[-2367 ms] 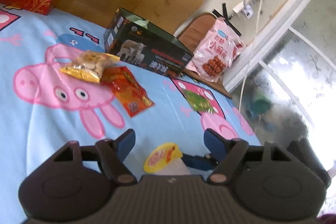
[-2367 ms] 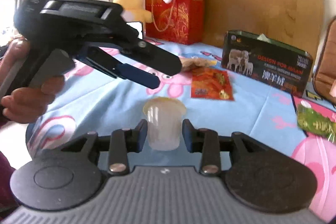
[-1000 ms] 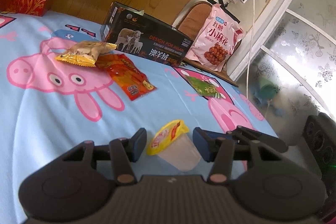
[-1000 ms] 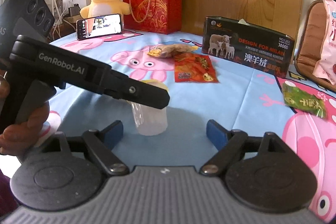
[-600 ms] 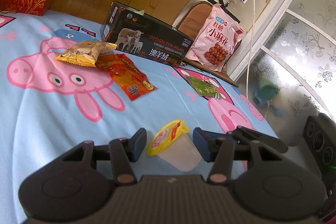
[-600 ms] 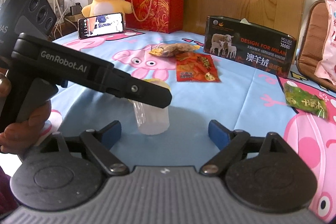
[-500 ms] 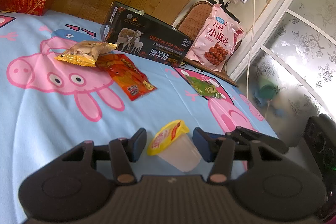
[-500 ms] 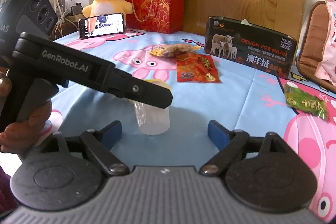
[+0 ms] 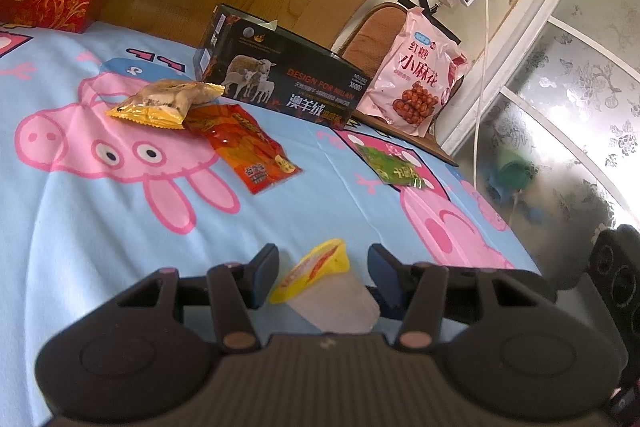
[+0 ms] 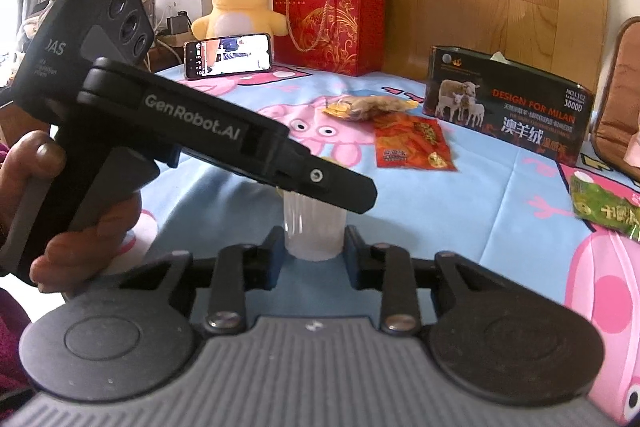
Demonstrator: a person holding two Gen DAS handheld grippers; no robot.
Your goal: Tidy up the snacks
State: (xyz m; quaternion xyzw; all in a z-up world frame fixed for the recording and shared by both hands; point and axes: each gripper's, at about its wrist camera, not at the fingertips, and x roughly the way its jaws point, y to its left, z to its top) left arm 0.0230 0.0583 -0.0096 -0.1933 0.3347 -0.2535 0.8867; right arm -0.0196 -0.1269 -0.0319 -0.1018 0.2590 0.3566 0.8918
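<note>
Bed or table under a blue cartoon-pig sheet [image 9: 80, 267], wood panelling behind.

Right gripper [image 10: 313, 247]: jaws drawn in narrow, pads touching both sides of the clear jelly cup [image 10: 313, 227] near the sheet's near edge. Cup stands upright on the sheet; its yellow foil lid [image 9: 316, 269] carries red print, unreadable.

Left gripper [image 9: 322, 265]: jaws partly apart, straddling the cup's top with a gap each side, not touching. Body reads "GenRobot.AI".

Black box [image 10: 508, 111] at the far edge, top open, something pale poking out; reads "DESIGN FOR MILAN", "NO.L102", sheep picture.

Mid-sheet: yellow-ended biscuit packet [image 9: 166, 103] overlapping a red snack packet [image 9: 244, 147]. Green packet [image 9: 390, 165] toward the right edge. Pink bag [image 9: 416, 83] with Chinese lettering leans on a chair past the far right corner.

Red gift bag [image 10: 330, 23], yellow plush [image 10: 238, 5], phone [image 10: 228, 55] at the far left.
</note>
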